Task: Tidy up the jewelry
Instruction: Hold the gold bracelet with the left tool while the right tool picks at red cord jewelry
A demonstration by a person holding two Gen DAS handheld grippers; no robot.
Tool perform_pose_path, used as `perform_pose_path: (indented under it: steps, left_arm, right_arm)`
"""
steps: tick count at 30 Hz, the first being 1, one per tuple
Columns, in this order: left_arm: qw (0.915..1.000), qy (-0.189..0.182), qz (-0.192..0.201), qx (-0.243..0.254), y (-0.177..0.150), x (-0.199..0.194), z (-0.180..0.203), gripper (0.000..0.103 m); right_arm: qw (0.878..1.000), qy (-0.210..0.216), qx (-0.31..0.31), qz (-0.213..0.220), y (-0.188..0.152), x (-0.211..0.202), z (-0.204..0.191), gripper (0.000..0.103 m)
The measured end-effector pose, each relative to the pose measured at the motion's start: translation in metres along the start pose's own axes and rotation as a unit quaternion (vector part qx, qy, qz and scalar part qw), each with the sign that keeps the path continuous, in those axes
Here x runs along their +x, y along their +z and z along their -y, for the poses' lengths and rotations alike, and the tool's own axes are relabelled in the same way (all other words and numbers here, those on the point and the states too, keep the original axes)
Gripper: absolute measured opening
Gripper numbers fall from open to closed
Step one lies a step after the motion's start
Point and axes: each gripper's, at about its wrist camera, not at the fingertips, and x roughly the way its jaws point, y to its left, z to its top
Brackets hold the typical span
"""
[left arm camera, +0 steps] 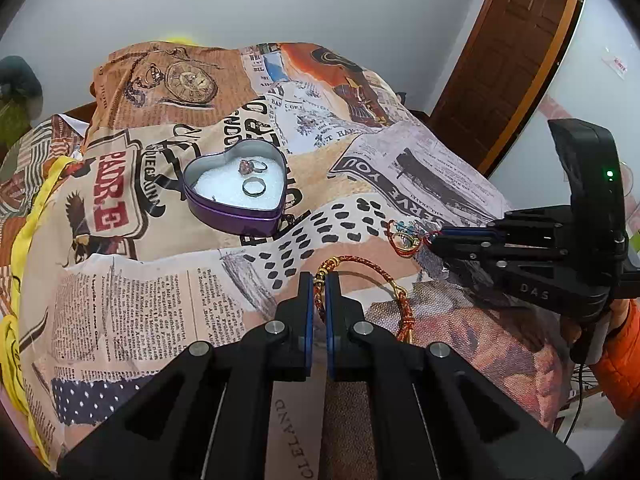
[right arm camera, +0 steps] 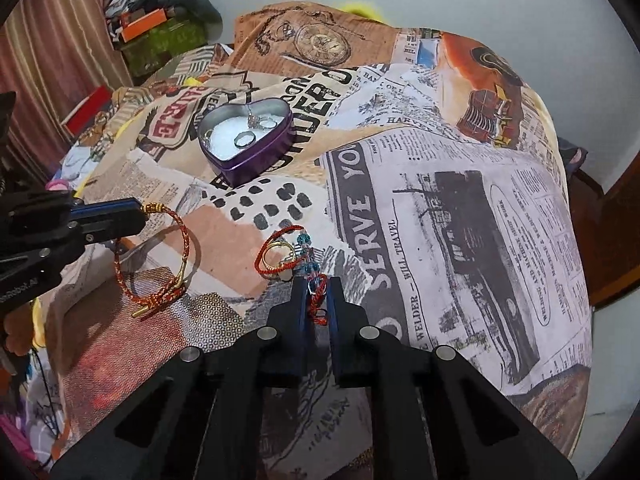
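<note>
The left tongs (left arm camera: 319,280) reach forward low over the printed cloth (left arm camera: 140,300) that covers the worktop, their blue pads closed on the red-and-gold braided bracelet (left arm camera: 360,270). In the right wrist view the same tongs (right arm camera: 138,210) enter from the left edge and pinch the bracelet's gold-capped end (right arm camera: 154,208), while the rest of the braid (right arm camera: 160,280) loops down onto the cloth toward the near side.

The right tongs (right arm camera: 318,286) point forward just right of the braid, clamped nearly shut on the knotted tail of a thin red cord bracelet with blue beads (right arm camera: 280,252). Its loop lies on the cloth just beyond the tips, with a gold ring (right arm camera: 280,246) inside or across it; which one cannot be told. From the left wrist camera these tongs (left arm camera: 430,240) come in from the right, and an orange sleeve (left arm camera: 616,344) shows behind them at the frame edge.

Farther off, left of centre, sits an open purple heart-shaped tin (left arm camera: 236,216) with a white lining. It holds a plain silver ring (left arm camera: 254,187) and a stone-set ring (left arm camera: 252,166). A small item at the tin's left inner wall (right arm camera: 207,136) is too small to identify.
</note>
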Motion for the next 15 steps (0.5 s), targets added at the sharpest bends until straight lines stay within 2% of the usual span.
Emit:
perform_pose_path:
  steps: [5, 15]
  left_arm:
    - [1.0000, 0.004, 0.007, 0.006, 0.002, -0.005, 0.003, 0.003]
    - [0.9998, 0.003, 0.019, 0.006, 0.004, -0.014, 0.004, 0.003]
  right_arm:
    - [1.000, 0.002, 0.009, 0.018, -0.005, -0.014, 0.004, 0.004]
    - [0.998, -0.015, 0.014, 0.054, 0.002, -0.042, 0.010, 0.003]
